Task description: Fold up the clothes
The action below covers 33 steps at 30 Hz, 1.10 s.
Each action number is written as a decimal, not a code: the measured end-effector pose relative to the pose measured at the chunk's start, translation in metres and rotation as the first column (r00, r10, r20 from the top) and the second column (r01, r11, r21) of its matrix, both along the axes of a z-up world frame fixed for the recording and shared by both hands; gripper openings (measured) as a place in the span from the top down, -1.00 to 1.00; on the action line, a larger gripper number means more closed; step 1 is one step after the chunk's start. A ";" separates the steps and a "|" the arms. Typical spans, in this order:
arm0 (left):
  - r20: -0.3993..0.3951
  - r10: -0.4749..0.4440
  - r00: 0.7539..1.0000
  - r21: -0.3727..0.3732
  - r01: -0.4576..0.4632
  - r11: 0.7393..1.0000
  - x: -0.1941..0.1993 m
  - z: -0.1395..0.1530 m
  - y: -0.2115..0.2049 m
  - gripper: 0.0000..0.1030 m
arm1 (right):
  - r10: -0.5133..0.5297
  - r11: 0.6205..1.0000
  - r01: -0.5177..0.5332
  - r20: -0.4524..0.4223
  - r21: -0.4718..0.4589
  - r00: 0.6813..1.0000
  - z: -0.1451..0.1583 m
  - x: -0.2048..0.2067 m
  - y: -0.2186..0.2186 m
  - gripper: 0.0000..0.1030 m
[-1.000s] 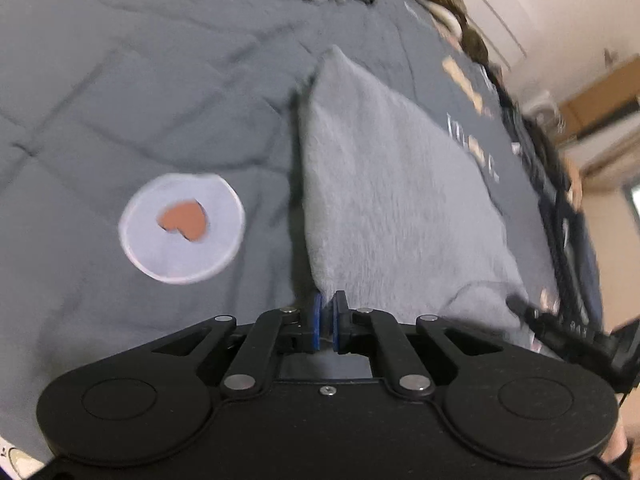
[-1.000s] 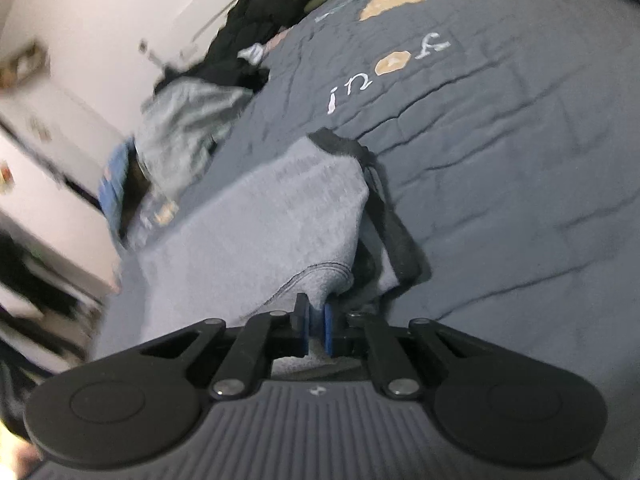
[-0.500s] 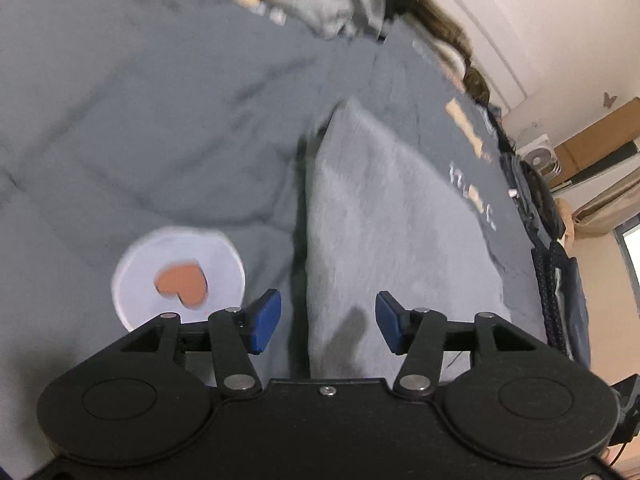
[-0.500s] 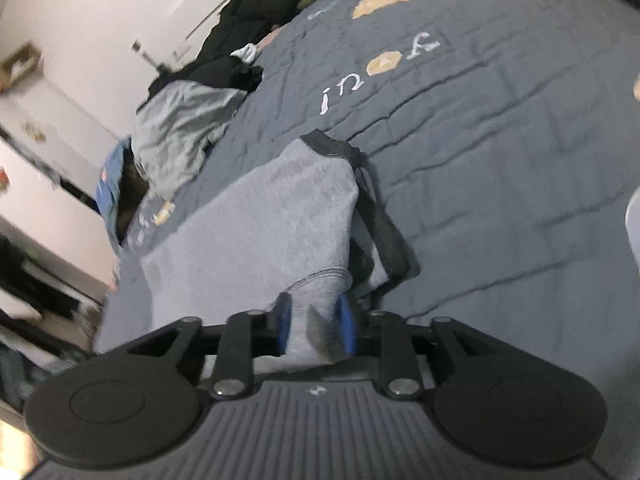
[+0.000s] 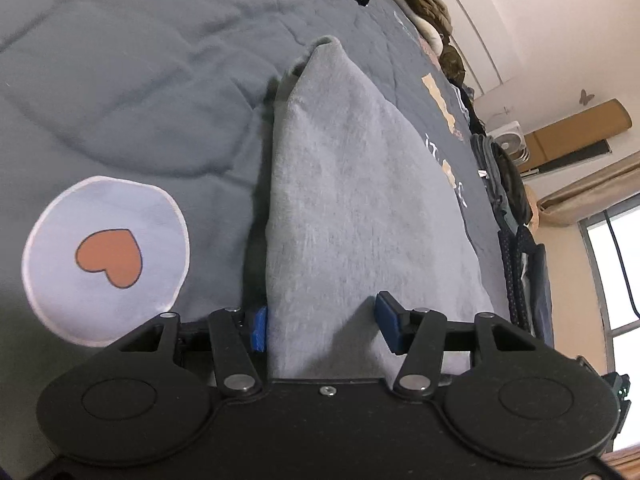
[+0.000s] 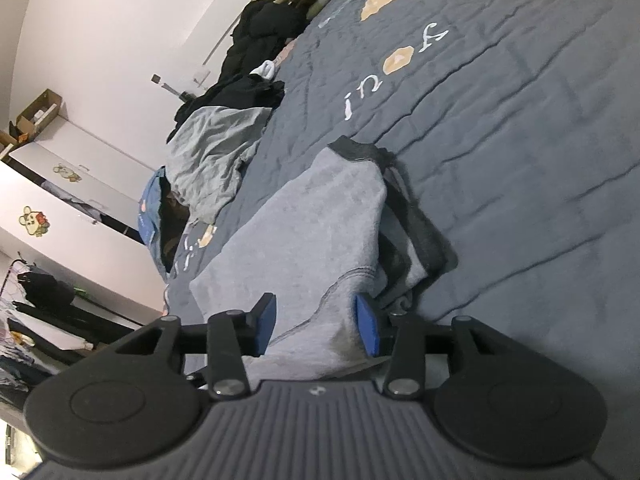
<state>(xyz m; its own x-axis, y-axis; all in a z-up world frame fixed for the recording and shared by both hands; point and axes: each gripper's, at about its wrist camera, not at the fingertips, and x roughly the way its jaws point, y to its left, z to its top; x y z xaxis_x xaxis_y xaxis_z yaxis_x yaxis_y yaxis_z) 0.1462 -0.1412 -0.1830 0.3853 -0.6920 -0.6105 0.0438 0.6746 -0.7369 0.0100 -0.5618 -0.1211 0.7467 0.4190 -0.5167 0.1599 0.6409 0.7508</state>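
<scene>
Bedroom; quilted bed (image 5: 160, 80), wardrobe (image 6: 80, 168)

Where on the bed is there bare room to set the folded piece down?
Free: the quilt left of the grey garment, above the heart patch; also the stretch below the lettering in the right view. Crowded: the clothes pile along the wall-side edge.

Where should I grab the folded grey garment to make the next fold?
Probably the near edge of the grey garment, at its two near corners. It lies flat on the quilt, narrowing away. The left gripper and right gripper stand open over that edge, having just opened. Come in low from the near side.
</scene>
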 end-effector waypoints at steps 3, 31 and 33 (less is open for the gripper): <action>-0.015 0.026 1.000 -0.055 -0.027 0.998 0.003 -0.006 0.003 -0.01 | 0.021 0.999 -0.021 0.005 0.035 1.000 0.000 -0.001 0.001 0.14; 0.008 0.066 0.998 -0.027 -0.066 0.997 0.002 0.002 -0.015 0.50 | -0.295 0.914 0.317 -0.121 0.253 0.948 -0.061 -0.026 0.044 -0.49; 0.007 0.065 0.998 -0.028 -0.065 0.997 0.001 0.001 -0.014 0.50 | -0.332 0.904 0.345 -0.091 0.253 0.939 -0.062 -0.021 0.045 -0.60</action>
<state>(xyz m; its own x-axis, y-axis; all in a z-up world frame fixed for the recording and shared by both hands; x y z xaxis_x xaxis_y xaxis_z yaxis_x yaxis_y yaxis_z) 0.1475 -0.1550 -0.1815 0.4351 -0.6819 -0.5879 0.0065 0.6553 -0.7553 -0.0107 -0.5164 -0.1836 0.8463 0.2694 -0.4597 0.3697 0.3244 0.8707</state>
